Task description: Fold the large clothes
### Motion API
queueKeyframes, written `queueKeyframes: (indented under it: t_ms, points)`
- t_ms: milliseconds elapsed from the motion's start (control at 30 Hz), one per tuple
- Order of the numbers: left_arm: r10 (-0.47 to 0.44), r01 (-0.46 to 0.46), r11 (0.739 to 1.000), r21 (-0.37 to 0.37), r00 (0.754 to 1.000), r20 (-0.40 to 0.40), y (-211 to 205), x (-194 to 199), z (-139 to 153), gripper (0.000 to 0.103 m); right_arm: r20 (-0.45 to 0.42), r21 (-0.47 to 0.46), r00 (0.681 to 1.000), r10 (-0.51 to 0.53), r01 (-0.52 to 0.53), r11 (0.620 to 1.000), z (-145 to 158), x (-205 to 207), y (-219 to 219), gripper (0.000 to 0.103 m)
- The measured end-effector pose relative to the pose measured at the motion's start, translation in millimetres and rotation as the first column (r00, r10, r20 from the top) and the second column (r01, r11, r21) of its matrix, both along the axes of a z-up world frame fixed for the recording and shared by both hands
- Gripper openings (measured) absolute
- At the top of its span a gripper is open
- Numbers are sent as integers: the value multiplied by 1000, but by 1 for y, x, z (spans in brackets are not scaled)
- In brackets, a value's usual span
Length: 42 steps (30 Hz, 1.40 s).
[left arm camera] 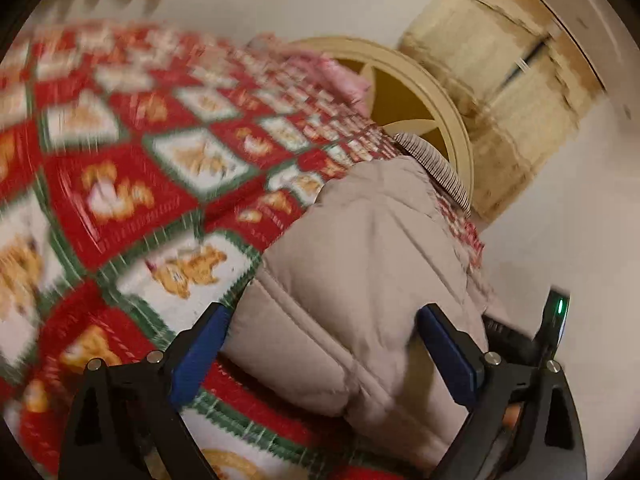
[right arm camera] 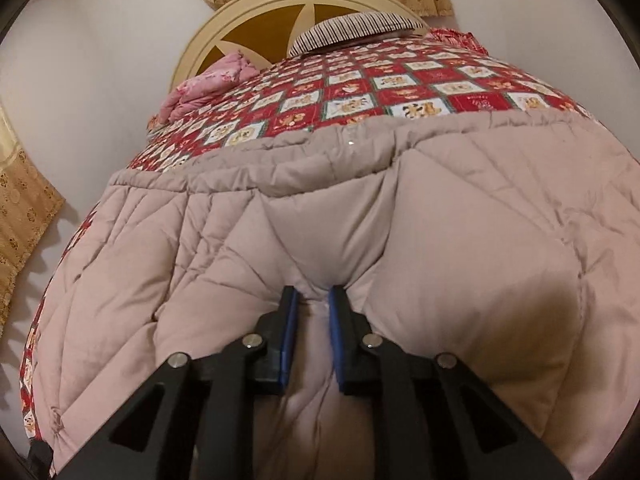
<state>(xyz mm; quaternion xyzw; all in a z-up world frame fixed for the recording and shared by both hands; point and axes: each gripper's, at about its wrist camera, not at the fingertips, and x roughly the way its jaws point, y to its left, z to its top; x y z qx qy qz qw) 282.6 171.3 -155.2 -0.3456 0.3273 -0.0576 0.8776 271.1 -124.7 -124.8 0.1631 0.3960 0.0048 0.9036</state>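
Observation:
A large beige quilted garment [right arm camera: 460,208] lies spread over the near part of a bed. My right gripper [right arm camera: 314,300] is shut on a pinched fold of it, and the fabric bunches into creases around the blue pads [right arm camera: 291,320]. In the blurred left wrist view, a bulging part of the same garment [left arm camera: 360,240] runs between the wide-apart fingers of my left gripper [left arm camera: 322,324]. That gripper stands open around the fabric, with its right finger [left arm camera: 444,344] against the cloth.
The bed carries a red, white and green patchwork bedspread [right arm camera: 400,84] with bear pictures. At its head are a cream rounded headboard [right arm camera: 240,20], a striped pillow [right arm camera: 352,28] and a pink blanket [right arm camera: 200,84]. Gold patterned curtains [right arm camera: 24,216] hang by the white walls.

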Motion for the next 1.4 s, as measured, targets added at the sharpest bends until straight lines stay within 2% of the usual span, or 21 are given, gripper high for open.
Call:
queueKeyframes:
  t_ms: [33, 233, 333, 433, 467, 567, 700, 767, 833, 967, 1033, 1100, 1167, 1233, 1300, 1400]
  points:
    - [8, -9, 1000, -17, 1000, -22, 1, 6, -3, 97, 2, -5, 1000, 0, 0, 1000, 0, -1, 1, 16]
    - [-32, 31, 998, -61, 999, -24, -16, 43, -2, 100, -3, -39, 1000, -2, 2, 999, 2, 1, 6, 16]
    - [-46, 49, 995, -87, 998, 30, -22, 47, -1, 98, -8, -23, 1000, 0, 0, 1000, 0, 3, 4, 16]
    - [-131, 144, 979, -146, 987, 97, -25, 45, 4, 55, -13, -17, 1000, -1, 1, 1000, -1, 3, 3, 16]
    - [-148, 164, 975, -150, 983, 112, -25, 43, 8, 45, -16, -23, 1000, -2, 1, 1000, -1, 4, 4, 16]
    - [-207, 233, 959, -161, 964, 166, -23, 37, 27, 30, -35, -37, 999, -1, 0, 999, -1, 5, 8, 16]
    - [-278, 315, 939, -140, 932, 232, -17, 15, 58, 24, -84, 50, 996, -30, 35, 998, 0, -8, 15, 16]
    - [-316, 351, 931, -96, 911, 266, -13, 4, 75, 22, -93, 97, 993, -70, 79, 992, 2, -21, 26, 17]
    - [-347, 364, 931, 2, 886, 307, -6, -14, 98, 20, -94, 152, 991, -99, 112, 982, 3, -33, 43, 17]
    - [-377, 355, 926, 128, 859, 347, 14, -37, 135, 20, -95, 305, 993, -64, 90, 948, 3, -53, 104, 19]
    - [-384, 332, 922, 199, 853, 354, 19, -46, 153, 20, -106, 422, 994, 4, 42, 906, 0, -57, 137, 19]
    - [-395, 316, 912, 261, 846, 358, 19, -50, 166, 20, -114, 526, 987, 114, -37, 849, -1, -54, 166, 19]
    - [-419, 312, 895, 318, 832, 363, 11, -54, 175, 20, -102, 588, 971, 216, -116, 800, 1, -50, 180, 19]
    - [-460, 343, 877, 338, 803, 379, -2, -57, 178, 20, -86, 596, 971, 222, -129, 793, 11, -52, 170, 19]
    - [-504, 377, 851, 365, 781, 370, -22, -58, 179, 20, -34, 583, 993, 114, -73, 809, 27, -64, 135, 19]
    - [-594, 431, 782, 451, 735, 327, -76, -59, 170, 20, 83, 573, 995, -51, -6, 819, 53, -87, 73, 28]
